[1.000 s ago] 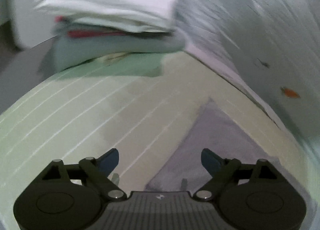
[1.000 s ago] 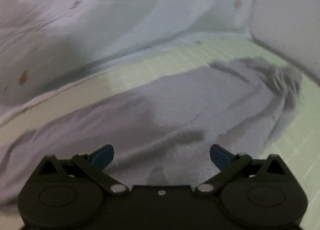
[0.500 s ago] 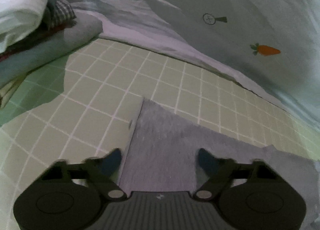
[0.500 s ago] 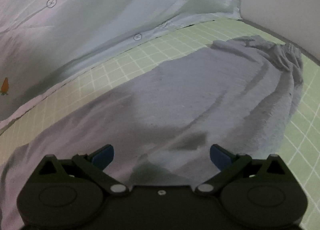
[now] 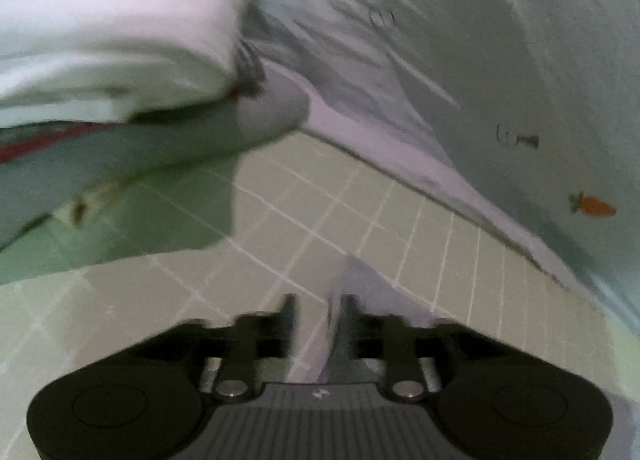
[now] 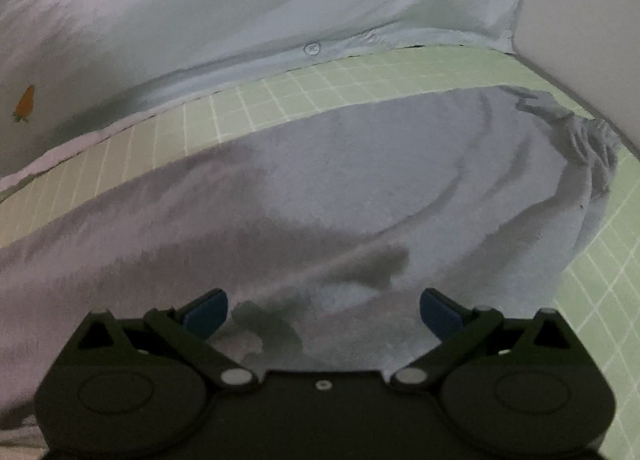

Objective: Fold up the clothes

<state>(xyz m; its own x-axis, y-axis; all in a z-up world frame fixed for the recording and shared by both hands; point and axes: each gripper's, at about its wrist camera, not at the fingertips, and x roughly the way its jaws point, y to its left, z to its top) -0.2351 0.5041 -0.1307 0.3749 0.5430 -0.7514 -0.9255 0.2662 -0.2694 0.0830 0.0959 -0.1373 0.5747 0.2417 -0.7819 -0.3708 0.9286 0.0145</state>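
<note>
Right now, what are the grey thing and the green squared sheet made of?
The grey garment looks like soft matte knit fabric, probably cotton: it wrinkles and bunches at one end. The green checked sheet looks like thin woven cloth, flat and dull, but could be a printed mat.

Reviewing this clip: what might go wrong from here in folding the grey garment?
1. The left gripper, jaws just closing and now narrow, sits at the very corner of the grey garment. Whether it grips is unclear, and so thin a bite may slip.
2. The right gripper is open above the cloth, so a lift now would be one-sided.
3. The folded stack lies close; a swing might topple it.
</note>
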